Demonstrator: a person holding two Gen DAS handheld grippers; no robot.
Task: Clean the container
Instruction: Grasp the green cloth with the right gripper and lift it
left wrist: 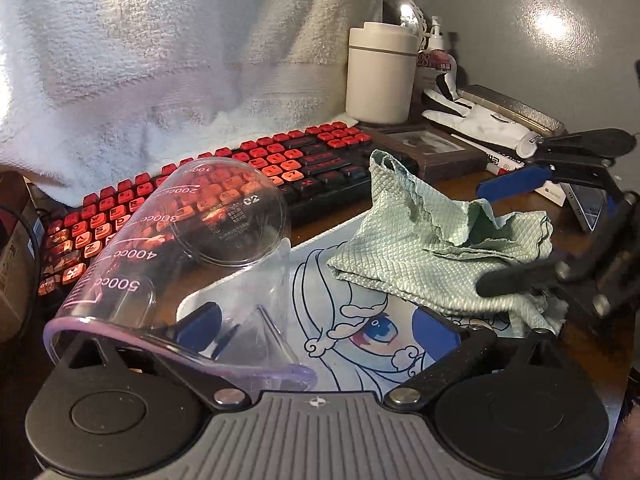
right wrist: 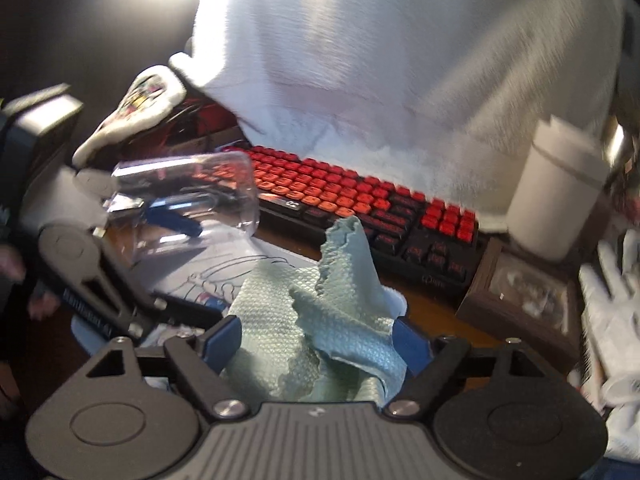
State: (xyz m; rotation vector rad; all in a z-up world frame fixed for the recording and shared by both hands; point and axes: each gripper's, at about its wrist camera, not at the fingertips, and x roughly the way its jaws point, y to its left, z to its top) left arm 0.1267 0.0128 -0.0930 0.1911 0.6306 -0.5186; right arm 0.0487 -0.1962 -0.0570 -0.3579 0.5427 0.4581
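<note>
A clear measuring cup (left wrist: 168, 248) with 500cc marks lies tilted in the air, its mouth towards me. It is slipped over the left fingertip (left wrist: 200, 324) of my left gripper (left wrist: 318, 328). The other fingertip (left wrist: 436, 332) stands well outside the cup wall, so the jaws are wide apart. A crumpled green cloth (left wrist: 432, 240) is bunched between the fingers of my right gripper (left wrist: 512, 232), just right of the cup. In the right wrist view the cloth (right wrist: 320, 320) fills my right gripper (right wrist: 314, 344), with the cup (right wrist: 188, 200) and left gripper (right wrist: 160, 216) at upper left.
A red and black keyboard (left wrist: 248, 168) lies behind the cup, under a hanging white towel (left wrist: 160, 60). A printed mat (left wrist: 360, 340) covers the desk below. A white canister (left wrist: 380, 76), a brown box (left wrist: 432, 148), a white glove (left wrist: 480, 116) and a pump bottle (left wrist: 436, 40) crowd the right.
</note>
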